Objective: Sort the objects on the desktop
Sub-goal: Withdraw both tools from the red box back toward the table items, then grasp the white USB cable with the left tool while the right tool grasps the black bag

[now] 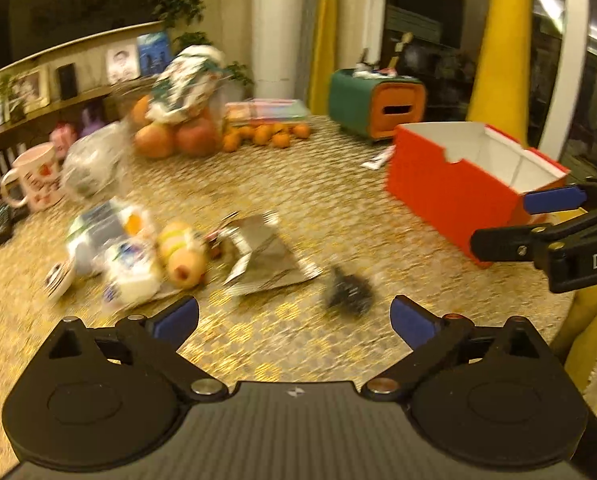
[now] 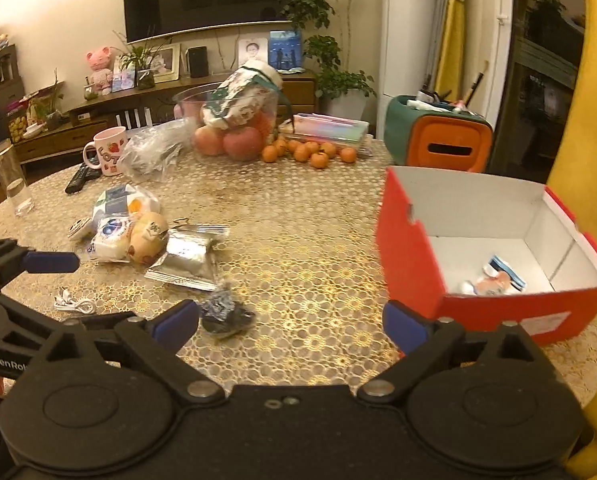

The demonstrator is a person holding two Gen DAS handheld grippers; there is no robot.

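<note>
A red box [image 2: 410, 264] [image 1: 450, 188] with a white inside stands open at the table's right; a small wrapped snack [image 2: 494, 280] lies in it. Left of middle lies a heap of packets: a silver foil pouch [image 2: 186, 260] [image 1: 266, 256], wrapped buns [image 2: 148, 236] [image 1: 182, 252] and a white packet [image 2: 110, 240] [image 1: 132, 276]. A dark crumpled wrapper [image 2: 224, 314] [image 1: 348, 290] lies nearer. My left gripper [image 1: 294, 318] is open above the table with nothing between its fingers. My right gripper [image 2: 290, 322] is open too and holds nothing; the dark wrapper lies just beyond its left fingertip.
At the back stand a pink mug [image 2: 106, 152], a clear plastic bag [image 2: 154, 148], apples and small oranges [image 2: 310, 152], and a green-and-orange organizer [image 2: 438, 140]. A remote [image 2: 80, 176], a white cable [image 2: 74, 304] and a glass bottle [image 2: 10, 176] lie at the left.
</note>
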